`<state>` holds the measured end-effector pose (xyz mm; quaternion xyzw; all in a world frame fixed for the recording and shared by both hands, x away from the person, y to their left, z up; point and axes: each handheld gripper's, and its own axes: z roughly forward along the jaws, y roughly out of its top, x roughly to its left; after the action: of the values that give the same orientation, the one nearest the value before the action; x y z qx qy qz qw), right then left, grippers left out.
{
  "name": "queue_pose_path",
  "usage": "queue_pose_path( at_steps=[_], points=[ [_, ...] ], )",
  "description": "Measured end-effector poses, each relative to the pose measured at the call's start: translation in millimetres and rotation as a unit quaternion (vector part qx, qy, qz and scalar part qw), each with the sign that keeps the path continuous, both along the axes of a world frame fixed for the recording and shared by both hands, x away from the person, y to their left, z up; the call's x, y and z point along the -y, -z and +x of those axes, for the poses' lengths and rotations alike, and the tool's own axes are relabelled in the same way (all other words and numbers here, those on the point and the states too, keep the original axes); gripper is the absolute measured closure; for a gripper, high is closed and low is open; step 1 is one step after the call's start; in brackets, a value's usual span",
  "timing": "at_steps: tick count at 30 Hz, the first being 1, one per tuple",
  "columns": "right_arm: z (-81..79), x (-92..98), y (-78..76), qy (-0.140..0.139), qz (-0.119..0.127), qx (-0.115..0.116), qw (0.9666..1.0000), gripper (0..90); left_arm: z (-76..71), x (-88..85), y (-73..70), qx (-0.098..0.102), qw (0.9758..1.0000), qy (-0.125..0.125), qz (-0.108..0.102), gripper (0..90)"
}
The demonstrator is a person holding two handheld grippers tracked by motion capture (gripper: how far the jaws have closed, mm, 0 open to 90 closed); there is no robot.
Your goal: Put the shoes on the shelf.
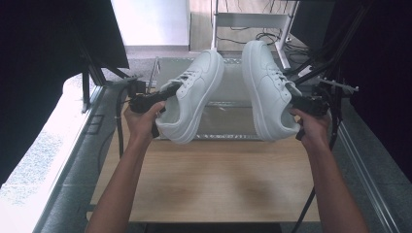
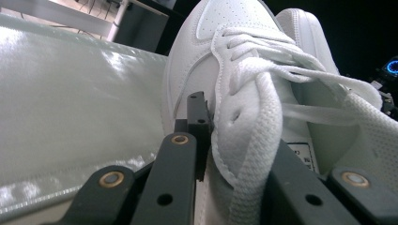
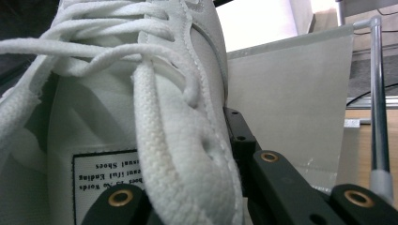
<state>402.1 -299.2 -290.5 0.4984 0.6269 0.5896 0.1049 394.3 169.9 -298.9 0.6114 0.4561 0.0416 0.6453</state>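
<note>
Shoes: two white sneakers held in the air above the wooden table [image 1: 214, 179], toes pointing away from the person — the left shoe [image 1: 194, 94] tipped onto its side, the right shoe [image 1: 267, 87] likewise, soles facing each other across a gap.
Left gripper [image 1: 165, 94]: clamped on the left shoe's collar edge beside the top eyelets; in the left gripper view one jaw sits outside the upper and the other inside the opening.
Right gripper [image 1: 301, 103]: pinching the right shoe the same way, at the collar by the lace [image 3: 164, 136], with the tongue label [image 3: 105, 176] just beside the inner jaw.
Slip risk: each shoe hangs from one thin, padded edge — a quick swing or tilt could likely let the collar slide out, and the shoe would drop to the table.
Lace risk: loose lace ends lie across the jaws in both gripper views; they might snag when the jaws let go.
Collision risk: the toes stand near each other, so turning the hands inward may knock them together.
Surroundings: a pale translucent tray [image 1: 228, 124] with a metal rail [image 3: 379, 93] lies under and beyond the shoes; dark frames and cables [image 1: 335, 92] crowd the right side.
In the way: the tray's rail, if the shoes are lowered forward.
</note>
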Motion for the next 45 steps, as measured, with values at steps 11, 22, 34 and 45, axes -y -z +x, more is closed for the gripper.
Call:
queue_pose_path(
  at_steps=[11,22,34,45],
  points=[
    [21.7,-12.6,-16.2,0.016,-0.014,-0.006,0.9998,86.5,18.8,4.2,-18.7,0.005,0.9998,-0.014,0.013,83.8],
    [41.8,-21.6,-31.7,0.038,-0.015,-0.013,0.9991,86.5,34.2,6.6,-30.1,-0.003,0.9995,-0.027,0.018,83.8],
    [64.6,-40.2,-31.1,0.051,-0.032,-0.034,0.9976,86.6,56.7,14.2,-35.1,-0.02,0.9978,-0.053,0.034,83.7],
    [85.2,-55.8,-32.1,0.054,-0.051,-0.046,0.9962,86.5,76.2,22.0,-35.8,-0.03,0.9946,-0.082,0.055,83.6]
  ],
)
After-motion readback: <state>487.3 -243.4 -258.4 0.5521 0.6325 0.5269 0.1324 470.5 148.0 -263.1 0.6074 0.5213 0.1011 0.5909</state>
